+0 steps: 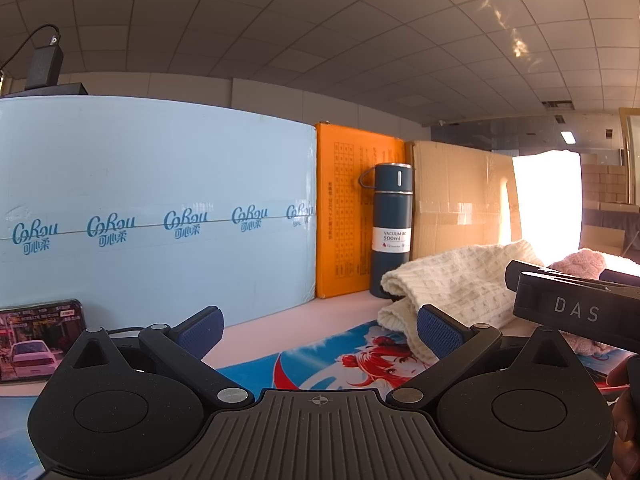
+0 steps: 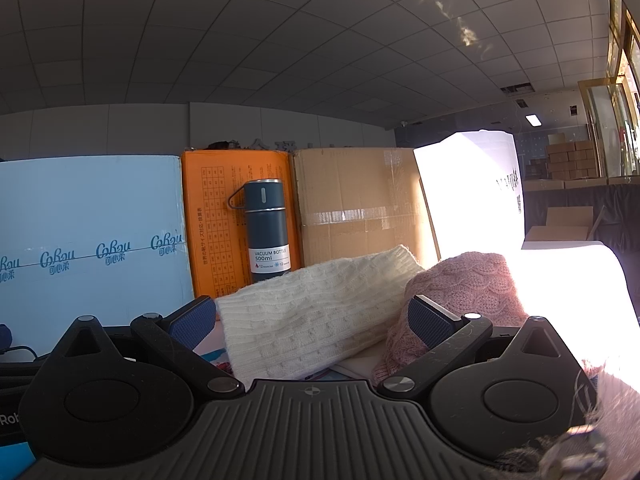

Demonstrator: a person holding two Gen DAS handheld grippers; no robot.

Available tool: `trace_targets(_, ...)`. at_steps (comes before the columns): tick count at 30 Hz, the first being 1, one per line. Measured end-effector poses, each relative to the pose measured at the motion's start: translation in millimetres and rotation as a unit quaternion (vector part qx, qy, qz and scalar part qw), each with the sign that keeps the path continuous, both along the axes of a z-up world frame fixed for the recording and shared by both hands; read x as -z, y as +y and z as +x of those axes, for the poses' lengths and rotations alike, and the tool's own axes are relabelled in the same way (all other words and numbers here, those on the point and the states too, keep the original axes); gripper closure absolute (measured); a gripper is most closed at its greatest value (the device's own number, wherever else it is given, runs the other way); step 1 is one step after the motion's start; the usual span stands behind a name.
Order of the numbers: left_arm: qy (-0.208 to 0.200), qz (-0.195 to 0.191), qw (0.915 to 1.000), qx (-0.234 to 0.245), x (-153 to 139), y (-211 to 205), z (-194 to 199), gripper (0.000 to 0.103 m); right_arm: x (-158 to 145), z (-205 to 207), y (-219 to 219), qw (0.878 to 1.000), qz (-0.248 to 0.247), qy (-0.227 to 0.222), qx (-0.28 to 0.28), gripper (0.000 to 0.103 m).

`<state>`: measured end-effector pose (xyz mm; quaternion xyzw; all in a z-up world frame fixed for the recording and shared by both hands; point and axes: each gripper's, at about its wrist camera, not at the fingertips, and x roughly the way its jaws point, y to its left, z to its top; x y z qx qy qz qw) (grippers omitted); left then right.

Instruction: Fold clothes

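Your left gripper stands with jaws wide and empty, low over the printed mat on the table. The cream knit lies ahead and to the right of those jaws, its near edge just beside the right pad, not between them. Your right gripper also has its jaws spread wide, holding nothing; the same cream knit fills the gap ahead of them, its long axis running from low near the left pad up and away to the right. The pink knit sits just behind the right pad, touching or overlapping the cream piece; which lies on top cannot be told. In my judgement the right gripper is the nearer and better placed for the cream knit, while the left must shift rightward to reach its near end. Behind the clothes stand a bottle, an orange box, a blue carton and a brown carton. A phone leans at far left.
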<state>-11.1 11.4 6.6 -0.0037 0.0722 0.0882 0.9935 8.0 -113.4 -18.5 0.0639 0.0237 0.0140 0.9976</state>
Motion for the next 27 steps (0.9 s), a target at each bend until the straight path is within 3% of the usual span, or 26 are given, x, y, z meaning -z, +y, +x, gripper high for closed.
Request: trace_targets(27, 0.001, 0.000, 1.0000, 0.001, 0.2, 0.5, 0.1, 0.000, -1.2, -1.6, 2.3, 1.000, -0.001, 0.003, 0.001, 0.000)
